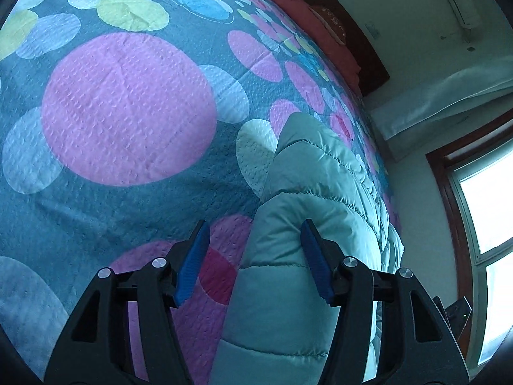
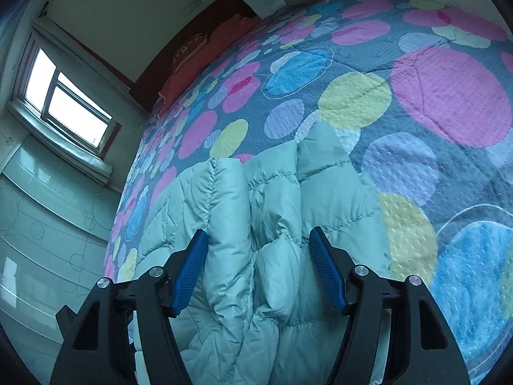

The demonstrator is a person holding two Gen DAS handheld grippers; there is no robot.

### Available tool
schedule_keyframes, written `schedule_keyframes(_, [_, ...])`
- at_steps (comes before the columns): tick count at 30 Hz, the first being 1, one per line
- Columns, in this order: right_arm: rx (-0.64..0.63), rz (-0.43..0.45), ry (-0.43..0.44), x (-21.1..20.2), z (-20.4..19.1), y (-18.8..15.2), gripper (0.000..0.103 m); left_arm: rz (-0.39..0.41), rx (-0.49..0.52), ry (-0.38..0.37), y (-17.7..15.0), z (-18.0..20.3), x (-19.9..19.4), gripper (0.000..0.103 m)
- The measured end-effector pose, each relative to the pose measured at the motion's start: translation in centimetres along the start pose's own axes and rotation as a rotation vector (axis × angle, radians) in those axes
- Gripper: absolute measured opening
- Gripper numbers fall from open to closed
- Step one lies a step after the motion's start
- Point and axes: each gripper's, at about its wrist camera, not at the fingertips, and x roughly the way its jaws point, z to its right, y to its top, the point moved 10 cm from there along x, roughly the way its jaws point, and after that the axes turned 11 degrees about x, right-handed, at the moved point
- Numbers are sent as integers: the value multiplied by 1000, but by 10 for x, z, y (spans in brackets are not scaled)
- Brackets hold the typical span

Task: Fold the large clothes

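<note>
Bed: quilt with coloured circles fills both views.
Jacket: pale green puffer jacket lies bunched, lower centre.
Left claw: fingers apart, straddling jacket fold.
Right claw: fingers apart above jacket.

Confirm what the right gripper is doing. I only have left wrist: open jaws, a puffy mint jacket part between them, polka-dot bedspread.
Observer: The right gripper is open too, jaws apart on either side of a bunched stretch of the same mint jacket. It grips nothing yet.
Operator: Is the jacket flat on that side?
Observer: No. In the right wrist view it is crumpled into several upright folds, with one pointed peak of fabric standing against the bedspread.
Operator: Anything beside the bed there?
Observer: Yes. A pale glossy cabinet front with thin circle and line markings stands off the left of that view, below the window.
</note>
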Motion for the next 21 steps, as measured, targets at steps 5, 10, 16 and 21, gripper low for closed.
schedule_keyframes(5, [5, -36, 25, 16, -2, -1, 27, -11, -14, -10, -1, 4, 5, 58])
schedule_keyframes(10, [-61, 20, 35, -3, -11, 9, 12, -13, 20, -52, 0, 22, -4, 58])
schedule_keyframes(16, [-18, 47, -1, -22, 32, 24, 12, -49, 118, -83, -21, 53, 5, 61])
schedule_keyframes(21, [49, 39, -13, -16, 73, 30, 12, -101, 200, -37, -42, 64, 28, 66])
